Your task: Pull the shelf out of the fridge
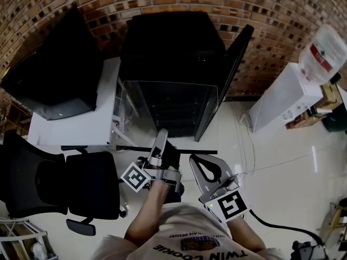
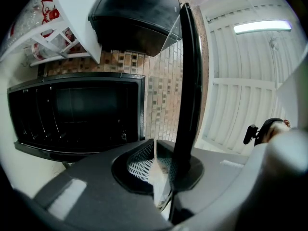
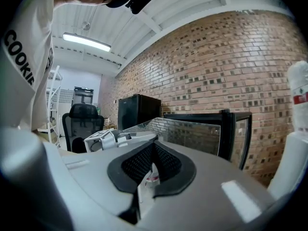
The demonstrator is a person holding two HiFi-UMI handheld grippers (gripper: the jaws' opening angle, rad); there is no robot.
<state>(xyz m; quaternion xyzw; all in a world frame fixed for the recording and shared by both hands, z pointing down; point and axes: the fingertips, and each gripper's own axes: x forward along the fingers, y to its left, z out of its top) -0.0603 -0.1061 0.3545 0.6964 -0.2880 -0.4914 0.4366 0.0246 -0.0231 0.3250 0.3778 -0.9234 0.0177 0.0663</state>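
The black fridge (image 1: 173, 42) stands against the brick wall, its door (image 1: 225, 80) swung open to the right. A clear glass shelf (image 1: 168, 104) hangs level in front of the fridge's open front, outside the cabinet. My left gripper (image 1: 162, 134) is shut on the shelf's near edge, and a thin pale glass edge (image 2: 155, 165) shows between its jaws. My right gripper (image 1: 196, 160) is shut on the same edge further right. In the right gripper view the glass shelf (image 3: 192, 131) stretches ahead from my right gripper (image 3: 153, 170), with the left gripper (image 3: 103, 139) beside it.
A white table (image 1: 76, 126) with a black box (image 1: 54, 75) on it stands left of the fridge. A black office chair (image 1: 65, 186) is close at my left. A white water dispenser (image 1: 287, 99) with a bottle (image 1: 325, 53) stands at the right. A cable (image 1: 282, 229) lies on the glossy floor.
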